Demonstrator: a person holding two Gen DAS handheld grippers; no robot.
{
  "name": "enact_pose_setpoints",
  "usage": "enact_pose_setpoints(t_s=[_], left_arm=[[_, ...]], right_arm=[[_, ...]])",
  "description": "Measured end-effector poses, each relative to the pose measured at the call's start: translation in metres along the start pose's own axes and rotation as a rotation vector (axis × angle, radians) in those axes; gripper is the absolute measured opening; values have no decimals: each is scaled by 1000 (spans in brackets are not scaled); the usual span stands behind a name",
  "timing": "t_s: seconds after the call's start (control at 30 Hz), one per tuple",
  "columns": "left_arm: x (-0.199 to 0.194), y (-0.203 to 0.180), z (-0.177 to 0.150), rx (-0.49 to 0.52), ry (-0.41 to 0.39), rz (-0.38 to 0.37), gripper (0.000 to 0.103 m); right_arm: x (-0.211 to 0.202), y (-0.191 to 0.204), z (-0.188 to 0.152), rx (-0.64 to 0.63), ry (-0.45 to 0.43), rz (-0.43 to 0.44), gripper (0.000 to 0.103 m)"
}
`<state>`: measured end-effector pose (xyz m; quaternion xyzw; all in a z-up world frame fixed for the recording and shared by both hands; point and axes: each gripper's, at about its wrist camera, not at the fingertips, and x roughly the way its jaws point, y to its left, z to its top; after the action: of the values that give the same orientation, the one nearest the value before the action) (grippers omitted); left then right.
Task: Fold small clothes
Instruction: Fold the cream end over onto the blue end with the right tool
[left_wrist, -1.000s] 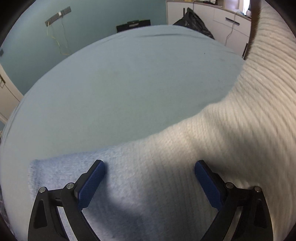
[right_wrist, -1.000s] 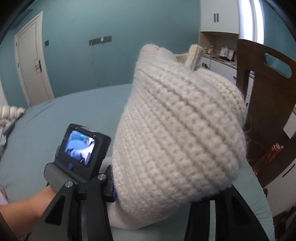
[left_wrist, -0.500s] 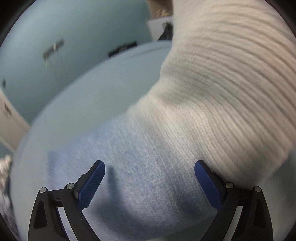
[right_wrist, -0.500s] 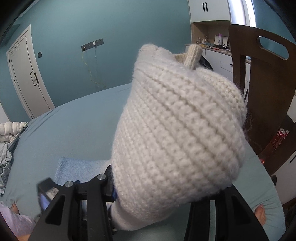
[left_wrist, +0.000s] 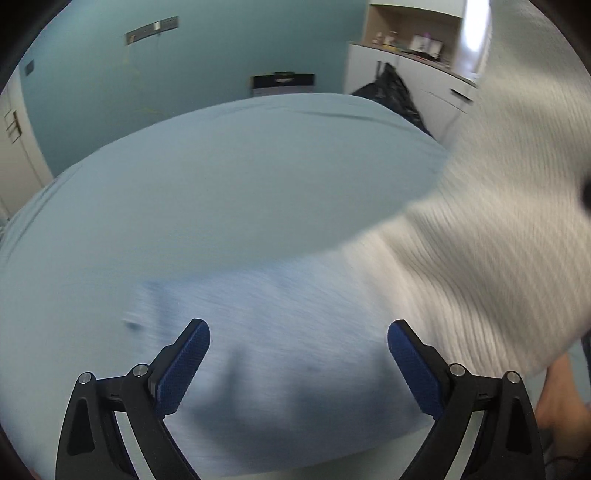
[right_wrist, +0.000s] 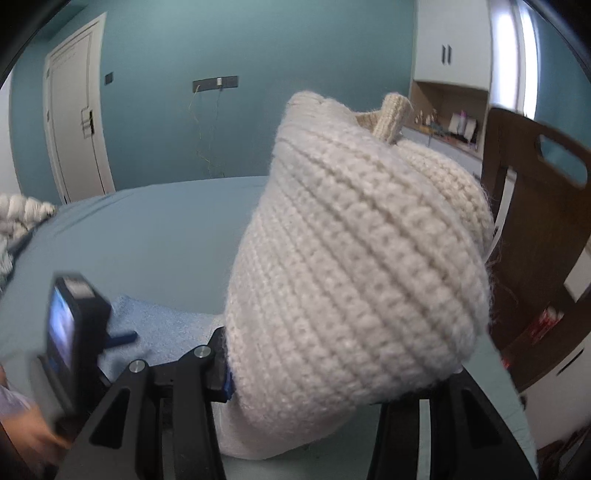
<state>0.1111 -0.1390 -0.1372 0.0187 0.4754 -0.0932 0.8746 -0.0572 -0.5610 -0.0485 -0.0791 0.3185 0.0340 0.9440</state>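
A knitted garment, cream at one end (right_wrist: 362, 266) and light blue at the other (left_wrist: 280, 332), lies partly on a pale blue bed (left_wrist: 221, 177). My right gripper (right_wrist: 314, 391) is shut on the cream end and holds it bunched up above the bed; its fingertips are hidden by the knit. The cream part (left_wrist: 491, 236) rises to the right in the left wrist view. My left gripper (left_wrist: 298, 354) is open and empty just above the blue end. It also shows in the right wrist view (right_wrist: 70, 332) at the lower left.
A wooden chair (right_wrist: 535, 229) stands to the right of the bed. White cabinets (left_wrist: 417, 81) and a black bag (left_wrist: 391, 88) are behind the bed. A crumpled quilt (right_wrist: 18, 221) lies at the bed's left, and a door (right_wrist: 77, 129) is in the teal wall.
The left gripper has swung back over the blue end, still open. The cream part has shifted to the right of its view. The right gripper keeps its hold, raised slightly.
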Motion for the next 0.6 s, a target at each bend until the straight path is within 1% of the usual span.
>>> enact_pose_setpoints(t_s=[0.07, 0.1, 0.13, 0.17, 0.23, 0.27, 0.33, 0.37, 0.4, 0.43, 0.47, 0.53, 0.57, 0.6], left_arm=[[-16, 24, 7, -1, 35, -15, 98], [-27, 38, 14, -13, 49, -4, 98], [-38, 50, 18, -32, 61, 28, 98], [-37, 51, 26, -47, 68, 56, 98], [-63, 86, 21, -86, 66, 101, 98], [-69, 100, 21, -99, 63, 115, 98], [-92, 123, 5, -142, 27, 137, 98], [-99, 138, -5, -176, -3, 151, 98], [-98, 145, -10, -216, -30, 155, 98], [-105, 157, -24, -275, -64, 141, 98], [-98, 166, -24, -313, -78, 127, 98], [-91, 181, -49, -410, -89, 87, 98], [-83, 185, -55, -425, -79, 74, 98], [-77, 194, -53, -425, -62, 69, 98]], right_arm=[[-2, 22, 7, -68, -22, -23, 41], [-3, 34, 11, -95, -34, -32, 41], [-3, 46, 15, -117, -50, -38, 42], [-3, 65, 19, -155, -70, -49, 42], [2, 99, 22, -240, -101, -70, 42], [8, 123, 22, -300, -121, -82, 43], [20, 160, 14, -402, -157, -113, 43], [30, 185, 4, -477, -174, -137, 43], [40, 205, -7, -543, -184, -159, 44], [48, 221, -18, -602, -191, -178, 45], [62, 243, -37, -696, -198, -209, 46], [83, 274, -71, -845, -190, -252, 51], [96, 289, -96, -945, -176, -271, 53], [105, 298, -115, -1022, -173, -287, 53]])
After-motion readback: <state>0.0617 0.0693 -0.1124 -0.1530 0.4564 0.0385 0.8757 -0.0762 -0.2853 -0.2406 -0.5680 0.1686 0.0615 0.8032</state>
